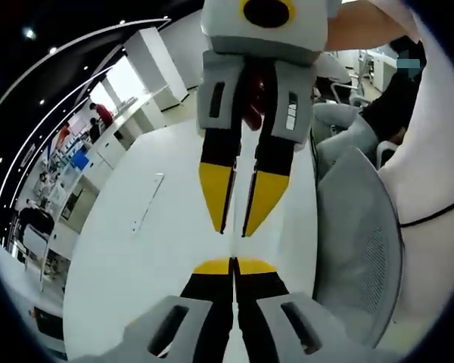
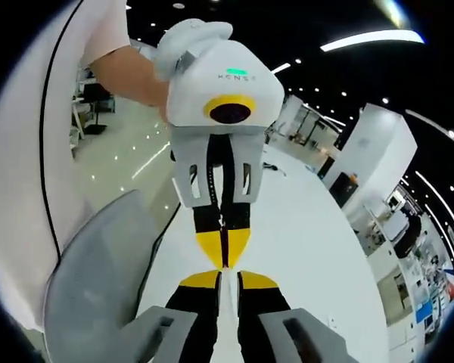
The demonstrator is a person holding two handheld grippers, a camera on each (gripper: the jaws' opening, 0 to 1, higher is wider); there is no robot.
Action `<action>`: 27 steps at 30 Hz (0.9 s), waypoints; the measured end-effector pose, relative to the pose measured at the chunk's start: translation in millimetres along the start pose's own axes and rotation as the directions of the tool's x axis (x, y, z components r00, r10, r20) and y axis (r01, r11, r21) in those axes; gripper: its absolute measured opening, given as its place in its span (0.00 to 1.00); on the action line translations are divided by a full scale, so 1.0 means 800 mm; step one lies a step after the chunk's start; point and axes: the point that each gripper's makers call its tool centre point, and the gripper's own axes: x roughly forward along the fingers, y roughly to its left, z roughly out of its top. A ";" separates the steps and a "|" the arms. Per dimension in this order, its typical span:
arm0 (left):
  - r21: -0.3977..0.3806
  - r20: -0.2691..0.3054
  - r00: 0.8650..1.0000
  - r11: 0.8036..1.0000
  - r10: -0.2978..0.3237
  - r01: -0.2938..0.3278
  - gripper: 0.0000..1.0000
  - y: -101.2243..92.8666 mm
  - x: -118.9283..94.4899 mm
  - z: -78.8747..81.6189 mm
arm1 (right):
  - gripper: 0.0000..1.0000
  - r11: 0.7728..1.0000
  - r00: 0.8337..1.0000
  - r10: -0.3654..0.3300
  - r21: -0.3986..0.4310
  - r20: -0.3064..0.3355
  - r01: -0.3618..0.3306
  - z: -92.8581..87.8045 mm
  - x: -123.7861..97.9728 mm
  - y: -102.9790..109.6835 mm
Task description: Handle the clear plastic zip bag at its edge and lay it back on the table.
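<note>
Left hand-held gripper [image 1: 233, 266] is pressing its jaws together. Tip to tip with it, the right hand-held gripper [image 1: 234, 227] is leaving only a narrow slit. A thin edge-on line [image 1: 233, 246] is running between both tips; whether it is the clear plastic zip bag cannot be told. Below, the white worktop [image 1: 136, 265] is lying beside a grey mesh chair [image 1: 356, 249].

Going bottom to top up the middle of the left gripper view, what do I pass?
The left tool with its tips closed together, then a strip of white table, then the right tool pointing down at it with a narrow gap between its yellow tips. The bag itself I cannot make out.
</note>
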 end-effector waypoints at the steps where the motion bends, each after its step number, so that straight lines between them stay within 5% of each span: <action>1: 0.002 0.000 1.000 1.000 0.000 0.000 0.00 0.000 0.000 0.001 | 0.04 1.000 1.000 -0.001 -0.003 -0.008 0.001 -0.002 0.002 0.000; 27: 0.028 -0.007 1.000 1.000 -0.001 0.001 0.00 0.001 0.003 0.004 | 0.01 1.000 1.000 0.010 0.009 -0.017 -0.010 -0.004 0.010 0.003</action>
